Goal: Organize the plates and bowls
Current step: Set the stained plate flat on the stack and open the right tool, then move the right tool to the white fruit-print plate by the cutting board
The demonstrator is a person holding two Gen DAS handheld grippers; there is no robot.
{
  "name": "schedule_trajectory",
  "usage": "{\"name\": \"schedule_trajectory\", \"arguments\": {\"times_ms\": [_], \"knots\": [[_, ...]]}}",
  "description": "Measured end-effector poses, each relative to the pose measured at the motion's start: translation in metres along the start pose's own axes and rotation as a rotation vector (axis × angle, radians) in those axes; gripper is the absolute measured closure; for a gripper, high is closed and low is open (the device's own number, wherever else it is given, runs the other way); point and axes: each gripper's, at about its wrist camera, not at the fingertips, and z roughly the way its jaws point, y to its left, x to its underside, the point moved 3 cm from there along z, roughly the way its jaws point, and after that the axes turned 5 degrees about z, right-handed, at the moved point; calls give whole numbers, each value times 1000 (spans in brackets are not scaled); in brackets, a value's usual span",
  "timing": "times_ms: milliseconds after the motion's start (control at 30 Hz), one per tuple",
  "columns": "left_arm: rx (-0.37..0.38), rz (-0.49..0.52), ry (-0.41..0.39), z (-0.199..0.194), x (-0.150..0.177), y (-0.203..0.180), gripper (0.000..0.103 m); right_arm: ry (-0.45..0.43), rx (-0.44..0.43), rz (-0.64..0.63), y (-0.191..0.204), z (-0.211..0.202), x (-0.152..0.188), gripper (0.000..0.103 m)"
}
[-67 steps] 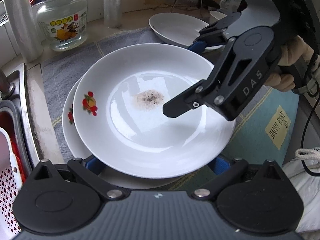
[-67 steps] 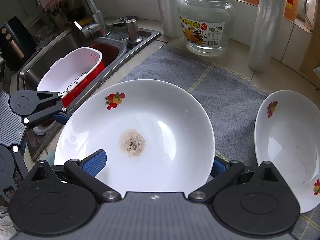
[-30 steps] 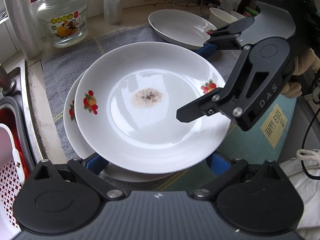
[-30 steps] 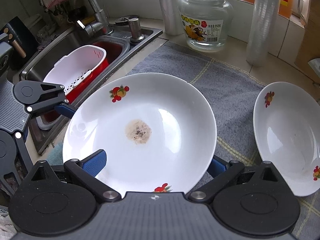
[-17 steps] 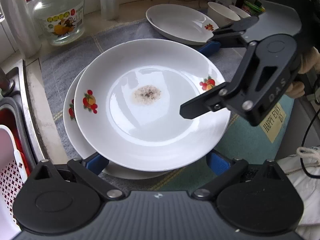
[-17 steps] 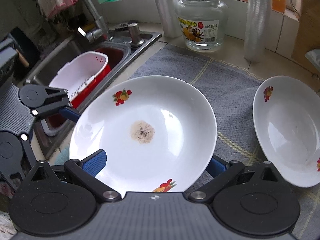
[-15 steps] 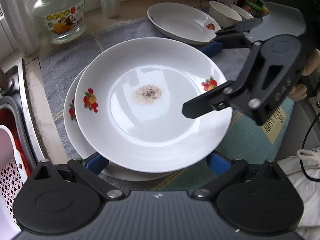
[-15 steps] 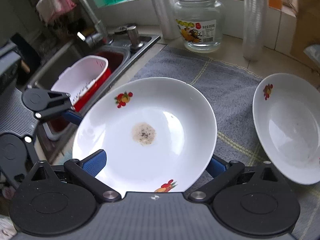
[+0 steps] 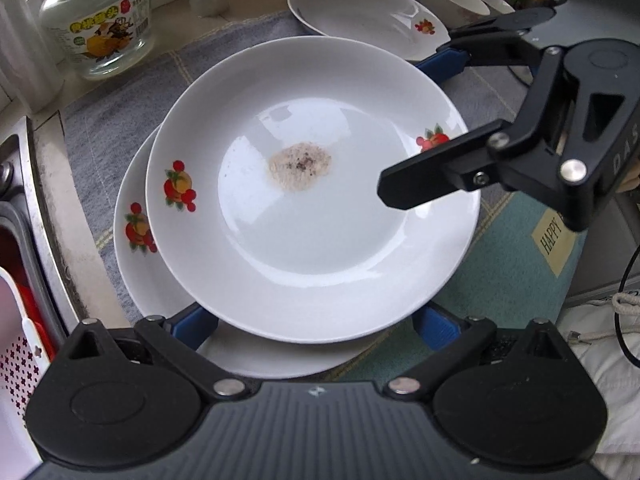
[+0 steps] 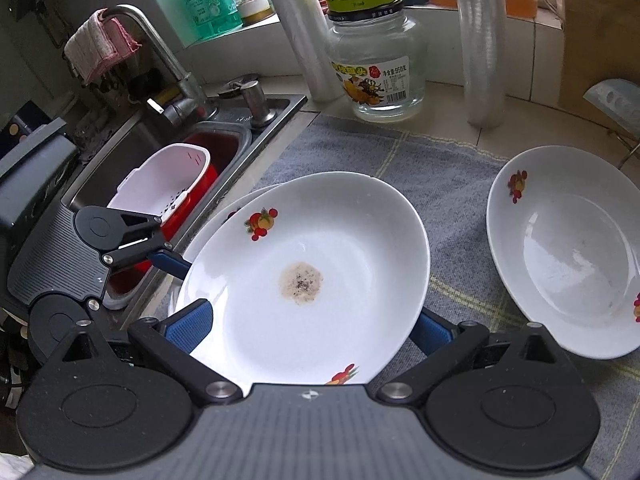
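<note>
Stacking in hand. Top plate [image 9: 312, 200] resting on lower plate [image 9: 136, 236], offset toward the right hand. Both on the grey mat [image 10: 400, 152] beside the sink [image 10: 224, 136]. Right gripper [image 10: 308, 328] and left gripper [image 9: 316, 320] each with fingers spread, straddling opposite rims, pinching nothing. Third plate [image 10: 568, 248] well apart, nearer the right gripper.

Right gripper [image 10: 308, 322] jaws wide apart w/ stained plate [image 10: 304, 276] between; 2nd plate [image 10: 216, 220] under it; left gripper [image 10: 176, 264] at far rim.
</note>
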Motion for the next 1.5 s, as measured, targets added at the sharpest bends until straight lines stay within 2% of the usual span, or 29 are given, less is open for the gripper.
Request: {"name": "schedule_trajectory", "arguments": {"times_ms": [367, 600, 800, 933, 1167, 1500], "knots": [[-23, 39, 27, -2, 1, -10, 1, -36, -31, 37, -5, -9, 1, 0], [-51, 41, 15, -2, 3, -13, 1, -39, -23, 19, -2, -10, 4, 0], [-145, 48, -20, -11, 11, -21, 1, -30, 37, -49, 4, -6, 8, 0], [-218, 33, -25, -18, 24, -23, 1, -19, 41, -68, 7, -4, 13, 0], [-226, -70, -138, -31, 43, -24, 1, -25, 81, -126, 14, -2, 20, 0], [-258, -128, -296, -43, 43, -34, 1, -63, 192, -202, 18, -11, 32, 0]]}}
